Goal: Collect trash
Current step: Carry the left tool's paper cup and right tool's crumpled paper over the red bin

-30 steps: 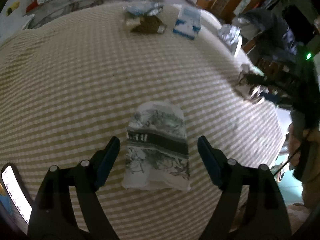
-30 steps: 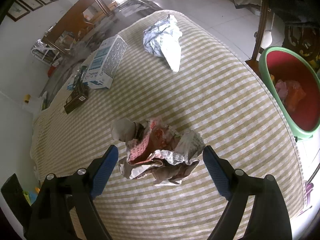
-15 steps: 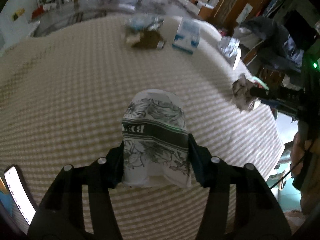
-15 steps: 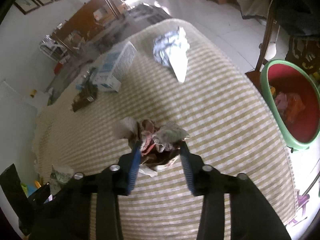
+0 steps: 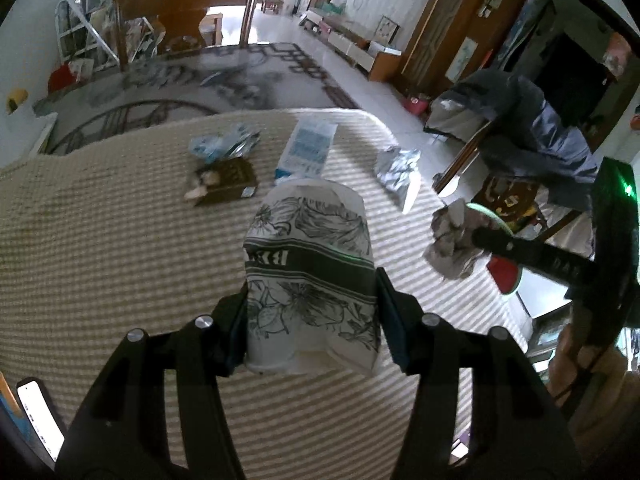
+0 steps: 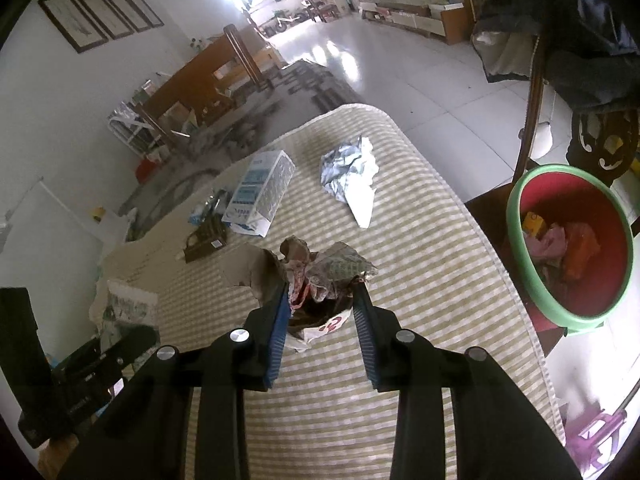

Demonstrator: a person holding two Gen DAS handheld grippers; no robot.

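A white paper cup with a black flower print point(image 5: 308, 240) hangs above the striped tablecloth point(image 5: 100, 248), and my left gripper point(image 5: 312, 288) is shut on its lower sides. The right gripper point(image 6: 321, 290) has its jaws closing on a crumpled wad of printed paper point(image 6: 320, 268); both blue pads press on it and it is off the cloth. The left wrist view shows that wad point(image 5: 452, 240) at the right. The right wrist view shows the cup point(image 6: 128, 304) at the left edge.
On the far cloth lie a blue-and-white carton point(image 6: 260, 196), a crumpled silvery wrapper point(image 6: 352, 176), a brown box point(image 6: 206, 240) and a blue plastic wrapper point(image 5: 224, 144). A green-rimmed red bin point(image 6: 514, 216) holding trash stands on the floor past the table's right edge, beside a chair with clothes.
Both grippers went from open around their items to shut on them. The cup and the paper wad have risen off the cloth, and both views now look further across the room.
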